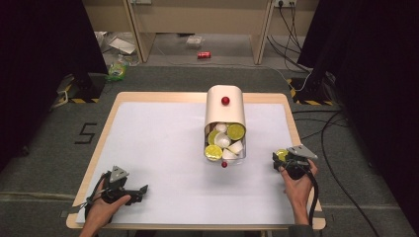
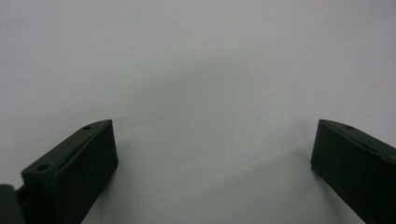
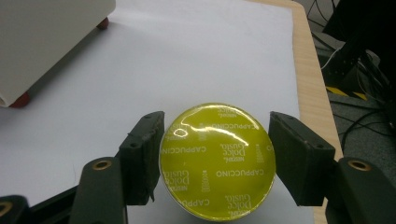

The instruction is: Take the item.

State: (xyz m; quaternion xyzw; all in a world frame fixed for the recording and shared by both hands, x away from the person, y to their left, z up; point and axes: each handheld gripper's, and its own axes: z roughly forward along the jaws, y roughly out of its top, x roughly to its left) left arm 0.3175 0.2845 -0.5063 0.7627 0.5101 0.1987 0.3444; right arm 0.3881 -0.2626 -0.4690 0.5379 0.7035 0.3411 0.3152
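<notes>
Two fingers flank yellow capsule — right gripper clamping both sides.

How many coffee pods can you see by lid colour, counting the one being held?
Yellow-green lid pods: 4, three in the box and one in the right gripper
White pods: about 4, in the box's open drawer; they overlap, so the count is rough
Total: about 8

The capsule has its lower rim cut off by the bottom edge.
</notes>
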